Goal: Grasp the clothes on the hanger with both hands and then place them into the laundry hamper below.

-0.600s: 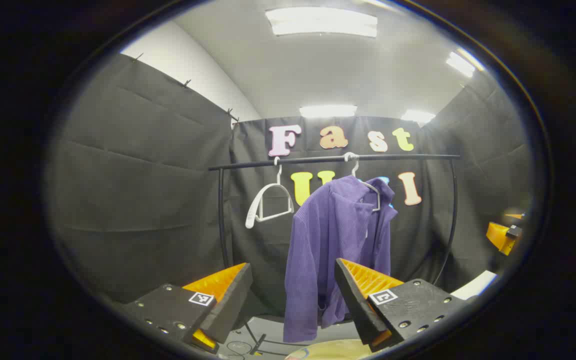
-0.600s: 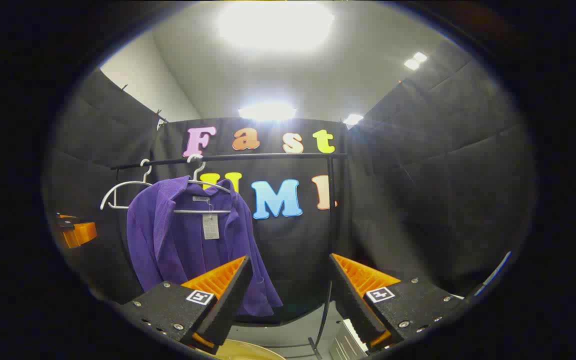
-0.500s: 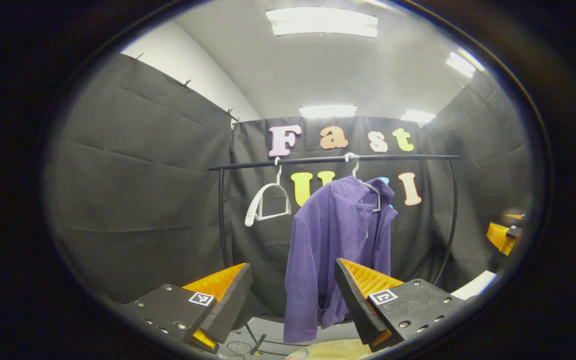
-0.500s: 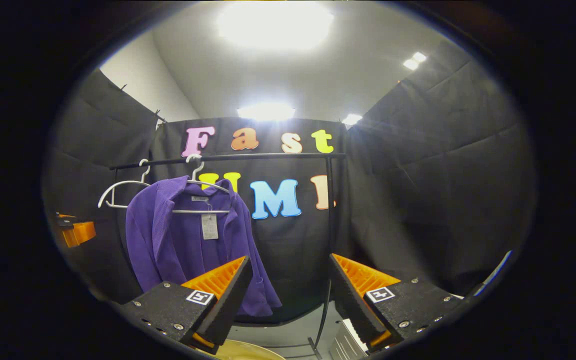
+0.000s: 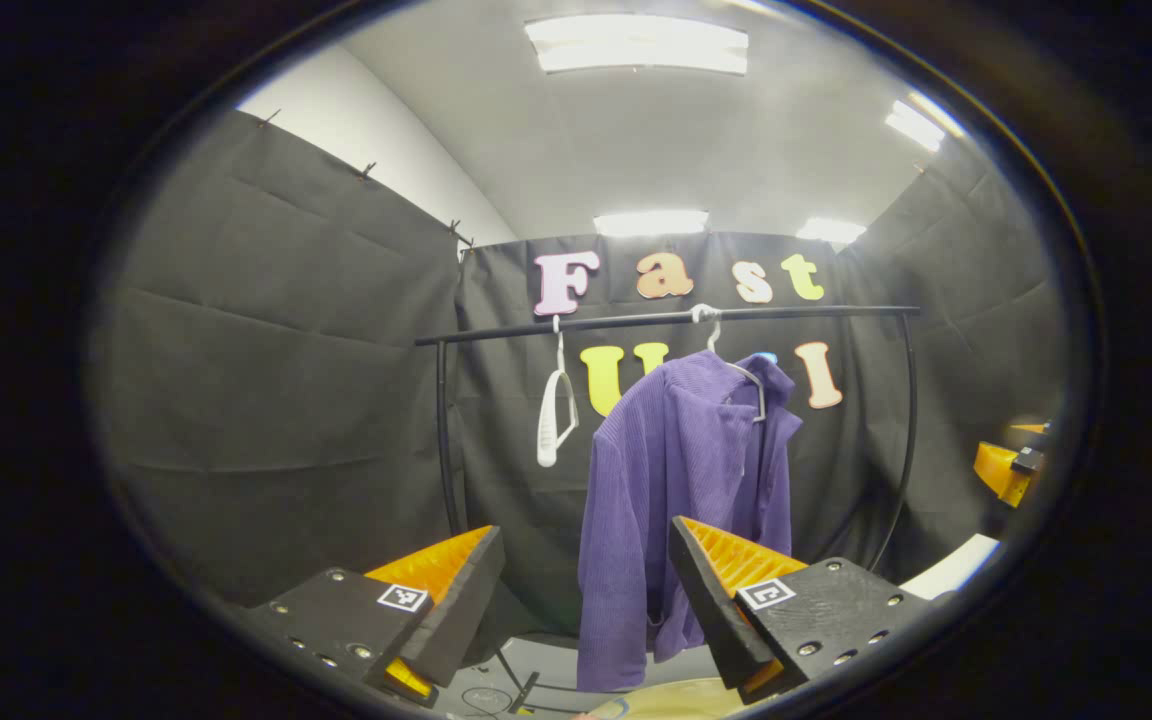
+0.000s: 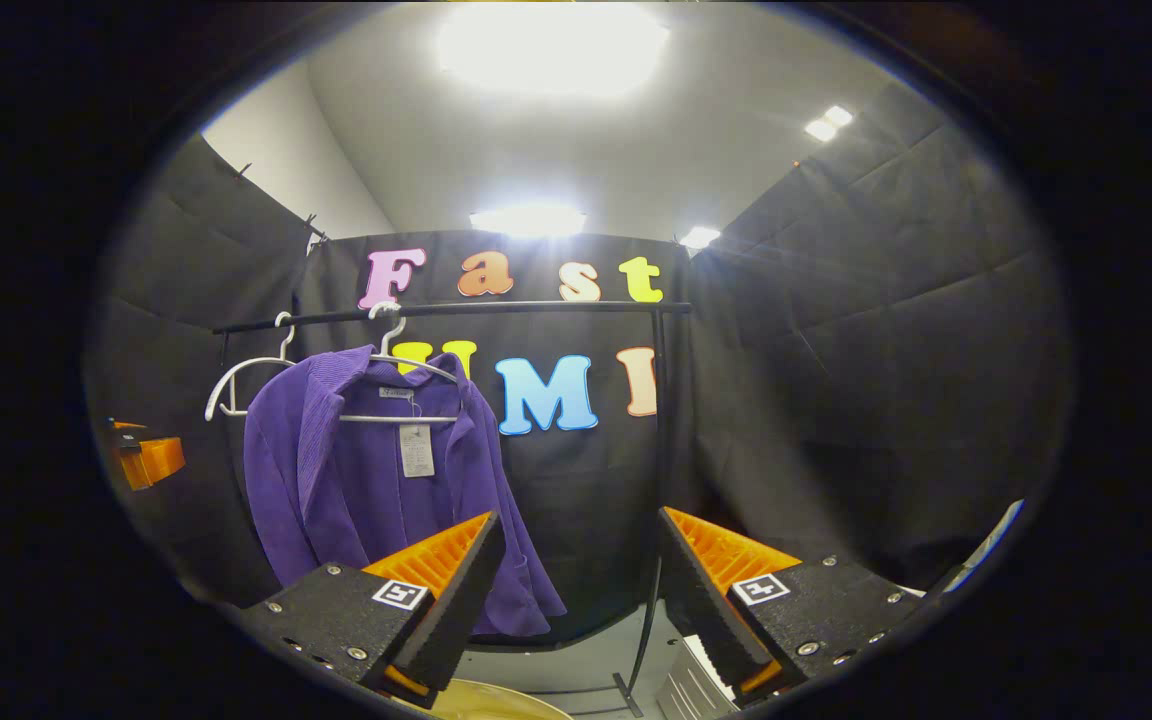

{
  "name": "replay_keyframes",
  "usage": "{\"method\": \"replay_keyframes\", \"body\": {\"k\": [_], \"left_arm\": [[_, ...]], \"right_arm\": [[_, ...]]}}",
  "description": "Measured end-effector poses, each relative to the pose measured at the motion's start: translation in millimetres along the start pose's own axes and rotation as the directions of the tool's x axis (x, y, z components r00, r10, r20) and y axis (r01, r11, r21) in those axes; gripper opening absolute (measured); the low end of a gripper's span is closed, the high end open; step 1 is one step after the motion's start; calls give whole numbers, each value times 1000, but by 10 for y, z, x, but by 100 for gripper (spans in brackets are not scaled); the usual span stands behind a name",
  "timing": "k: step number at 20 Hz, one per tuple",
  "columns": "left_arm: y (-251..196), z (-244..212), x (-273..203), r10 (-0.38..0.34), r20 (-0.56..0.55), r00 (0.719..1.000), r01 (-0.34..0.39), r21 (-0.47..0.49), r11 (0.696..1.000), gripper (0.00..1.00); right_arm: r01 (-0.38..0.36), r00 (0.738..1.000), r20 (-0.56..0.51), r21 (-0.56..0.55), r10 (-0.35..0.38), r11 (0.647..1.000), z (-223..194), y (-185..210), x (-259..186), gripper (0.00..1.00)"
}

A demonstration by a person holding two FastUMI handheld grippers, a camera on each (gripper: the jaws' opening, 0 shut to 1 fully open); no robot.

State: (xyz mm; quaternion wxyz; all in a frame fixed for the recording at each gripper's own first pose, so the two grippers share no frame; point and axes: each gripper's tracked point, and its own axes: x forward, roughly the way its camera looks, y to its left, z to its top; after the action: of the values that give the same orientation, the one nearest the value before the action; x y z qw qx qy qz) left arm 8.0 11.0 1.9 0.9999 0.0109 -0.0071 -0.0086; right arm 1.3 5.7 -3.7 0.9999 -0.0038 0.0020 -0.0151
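Note:
A purple corduroy jacket hangs on a white hanger from a black rail. In the right gripper view the jacket is at the left with a paper tag at its collar. My left gripper is open and well short of the jacket. My right gripper is open too, to the right of the jacket, with nothing between its fingers. The hamper's pale rim peeks in below, also at the bottom of the right gripper view. Each gripper shows far off in the other's view.
An empty white hanger hangs on the rail to the left of the jacket. The rack's black uprights stand at both ends, with a foot on the grey floor. A pale ribbed object lies low by the right upright.
The empty hanger has swung round and now looks edge-on in the left gripper view. Both views have shifted slightly, and both grippers stay open.

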Motion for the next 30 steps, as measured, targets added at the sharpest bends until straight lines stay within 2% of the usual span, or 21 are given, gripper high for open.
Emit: {"method": "replay_keyframes", "body": {"k": [1,2,3,4,5,6,7,8,14,15,16,17,19,21,22,23,27,30], "left_arm": [[13,-1,15,-1,3,1000,1,3,1000,100],[35,1,28,-5,3,1000,5,5,1000,95],[74,2,34,-8,5,1000,8,6,1000,95],[72,3,30,-12,6,1000,12,4,1000,100],[66,-9,27,-18,7,1000,18,2,1000,95],[74,-9,32,-23,8,1000,23,0,1000,95],[117,-10,45,-27,11,1000,27,-4,1000,100],[159,-9,36,-33,12,999,33,-8,999,95],[69,254,142,-81,54,995,82,-25,996,99],[16,324,172,-91,66,994,92,-25,995,100],[-53,379,196,-100,81,992,103,-29,994,100],[-115,418,224,-107,92,990,111,-37,993,95],[-229,448,307,-113,102,988,119,-52,992,95],[-382,464,398,-122,102,987,129,-61,990,100],[-450,471,464,-123,104,987,130,-60,990,95],[-512,472,536,-121,101,987,127,-57,990,100],[-776,485,791,-100,93,991,105,-51,993,100],[-1002,443,994,-97,84,992,101,-43,994,95]], "right_arm": [[4,1000,4,0,-4,1000,5,10,-9,94],[8,1000,7,2,-8,1000,10,26,-16,94],[10,1000,7,3,-10,1000,16,48,-14,94],[13,1000,8,2,-13,1000,12,67,-11,94],[17,1000,11,0,-17,1000,19,86,-23,94],[21,1000,14,-1,-21,1000,38,104,-24,94],[21,1000,21,-1,-21,1000,59,142,-37,94],[21,999,28,-4,-21,1000,79,180,-45,94],[0,998,56,11,0,1000,242,359,55,94],[-4,998,63,17,3,1000,277,350,108,92],[-9,998,70,26,7,1000,328,358,165,92],[-17,997,76,37,14,999,379,396,236,92],[-38,996,87,49,34,998,445,427,374,94],[-61,992,110,47,55,997,530,461,535,92],[-74,990,119,46,69,996,549,480,632,92],[-89,990,118,50,82,995,542,514,740,94],[-169,982,97,103,159,980,523,678,1159,94],[-214,975,93,141,203,967,510,776,1481,94]]}}
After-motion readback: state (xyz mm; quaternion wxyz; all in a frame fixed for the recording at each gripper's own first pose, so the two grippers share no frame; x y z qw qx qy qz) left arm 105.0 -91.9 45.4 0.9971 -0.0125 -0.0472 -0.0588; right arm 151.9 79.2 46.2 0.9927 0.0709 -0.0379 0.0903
